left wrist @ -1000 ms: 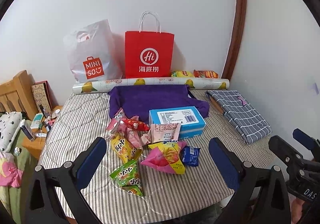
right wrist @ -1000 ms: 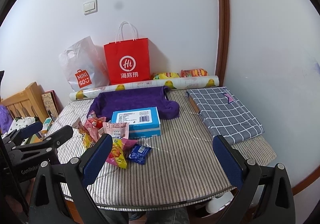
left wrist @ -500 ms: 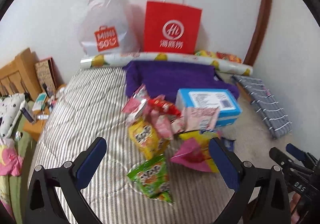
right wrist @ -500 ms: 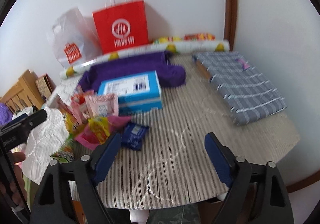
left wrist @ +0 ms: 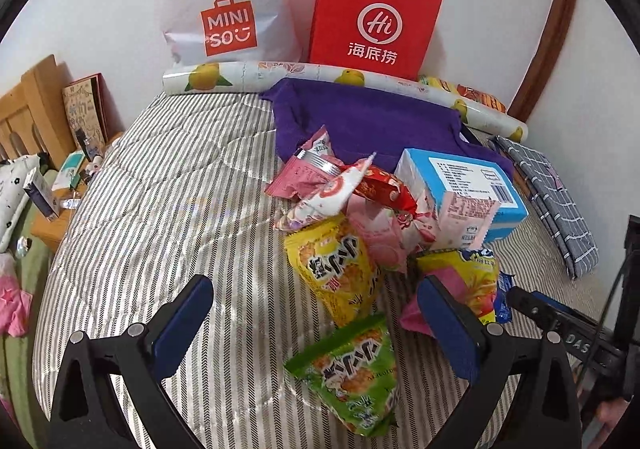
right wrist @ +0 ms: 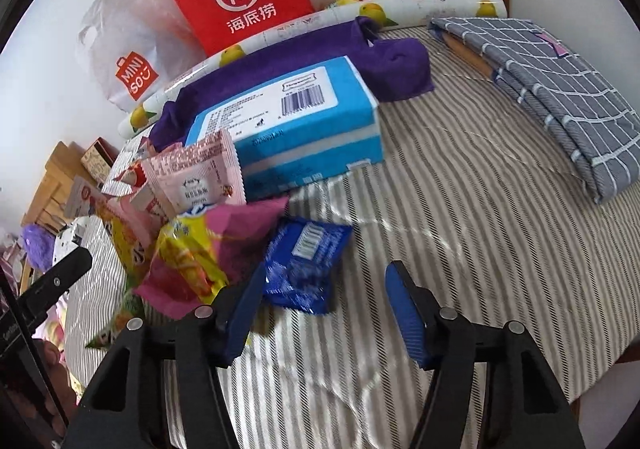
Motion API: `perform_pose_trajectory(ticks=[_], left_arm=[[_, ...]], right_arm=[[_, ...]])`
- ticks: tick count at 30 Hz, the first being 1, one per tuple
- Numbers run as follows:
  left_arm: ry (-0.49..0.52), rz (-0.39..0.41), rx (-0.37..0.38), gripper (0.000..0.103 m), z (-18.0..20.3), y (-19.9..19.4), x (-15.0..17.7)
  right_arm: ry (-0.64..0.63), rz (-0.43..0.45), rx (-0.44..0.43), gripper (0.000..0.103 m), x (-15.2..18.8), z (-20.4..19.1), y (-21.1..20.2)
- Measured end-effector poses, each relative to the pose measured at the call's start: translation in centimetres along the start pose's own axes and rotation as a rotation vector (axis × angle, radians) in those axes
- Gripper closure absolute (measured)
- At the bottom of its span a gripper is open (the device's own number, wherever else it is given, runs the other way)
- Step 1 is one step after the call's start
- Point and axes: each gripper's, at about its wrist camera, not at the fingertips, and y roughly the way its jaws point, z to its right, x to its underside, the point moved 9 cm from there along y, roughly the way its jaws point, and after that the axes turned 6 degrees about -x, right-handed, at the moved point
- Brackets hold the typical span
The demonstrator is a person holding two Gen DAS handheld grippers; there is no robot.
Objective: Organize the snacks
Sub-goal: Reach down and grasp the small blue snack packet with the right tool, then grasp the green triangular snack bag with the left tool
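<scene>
A pile of snack packets lies on the striped table. In the left wrist view, a green packet lies nearest, with a yellow packet behind it, pink packets and a blue box. My left gripper is open, low over the green packet. In the right wrist view, a blue packet lies just ahead of my open right gripper, beside a pink and yellow packet and the blue box.
A red paper bag and a white MINISO bag stand at the back wall behind a fruit-print roll. A purple cloth lies behind the snacks. A folded grey checked cloth lies at the right.
Both grippers have moved forward and down towards the snack pile. The right gripper's jaws have narrowed and now sit just before the blue packet.
</scene>
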Motion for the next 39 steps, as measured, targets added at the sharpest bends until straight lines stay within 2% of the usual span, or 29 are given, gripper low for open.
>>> perform_pose_trajectory(ticks=[4,10,14,16,25,27,32,39], left_arm=[[-0.016,-0.009,0.021,0.001,-0.4,0.5,0.0],[-0.025,-0.033,0.017,0.001,-0.8,1.2,0.6],[-0.023,-0.042,0.020,0.001,-0.8,1.1,1.1],[-0.020,-0.039,0.019,0.001,-0.9,0.9,1.2],[-0.018,-0.042,0.036,0.001,-0.8,0.4,1.8],[-0.020,-0.044,0.046,0.001,-0.5,0.3,2.0],[-0.001,-0.052,0.053,0.001,0.2,0.3,2.6],[-0.004,-0.055,0.076,0.001,-0.9,-0.2,3.7]], right_arm=[[-0.025,-0.027,0.010,0.040,0.0,-1.0,1.3],[-0.072,-0.027,0.094,0.040,0.2,-1.3,2.7],[-0.111,-0.021,0.133,0.052,-0.2,-1.2,3.0],[-0.126,-0.017,0.131,0.053,-0.3,-1.0,2.9],[-0.136,0.034,0.223,0.054,-1.2,4.4,0.9],[-0.119,0.042,0.214,0.054,-1.5,5.4,0.8],[-0.161,0.058,0.218,0.054,-2.0,5.7,0.9],[-0.173,0.077,0.246,0.053,-1.9,5.6,1.2]])
